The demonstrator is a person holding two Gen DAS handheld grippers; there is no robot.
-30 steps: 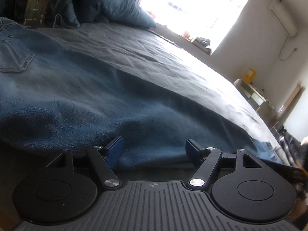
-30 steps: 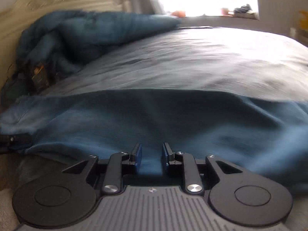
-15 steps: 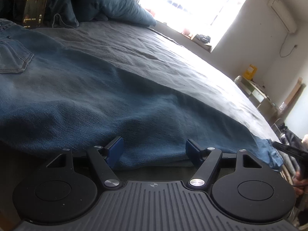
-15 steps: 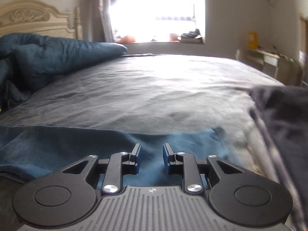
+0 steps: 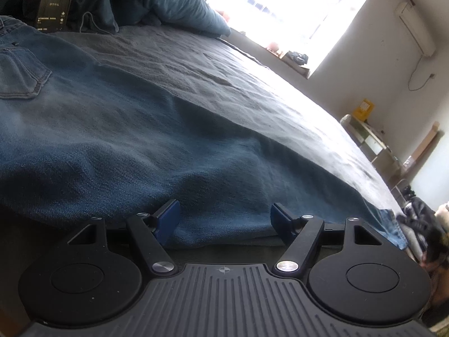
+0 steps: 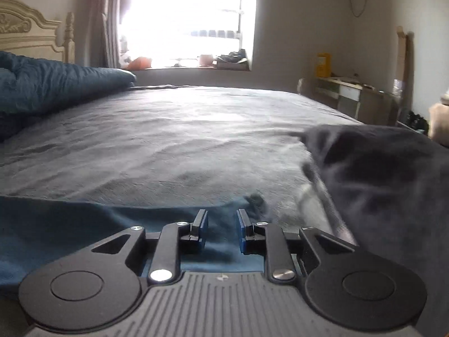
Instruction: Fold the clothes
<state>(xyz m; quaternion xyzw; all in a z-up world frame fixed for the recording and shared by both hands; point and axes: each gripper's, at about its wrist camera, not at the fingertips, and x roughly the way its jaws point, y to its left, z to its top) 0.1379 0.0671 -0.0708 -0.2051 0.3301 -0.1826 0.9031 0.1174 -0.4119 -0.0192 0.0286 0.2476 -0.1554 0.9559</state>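
Bed (image 6: 179,129) with grey sheet fills both views. Jeans (image 5: 118,151) spread flat along near edge — back pocket up. Dark garment (image 6: 387,174) bunched at right. Left hand-held gripper (image 5: 224,219) wide open at jeans edge, right hand-held gripper (image 6: 221,224) narrowly parted — gripping nothing.

Daylight enters through the window (image 6: 188,19), which is blown out to white in both views. Glare washes the far bed (image 5: 280,104). Near foreground is dim and shadowed. Fisheye bends the edges. A dark cloth (image 6: 387,174) at right is motion-blurred.
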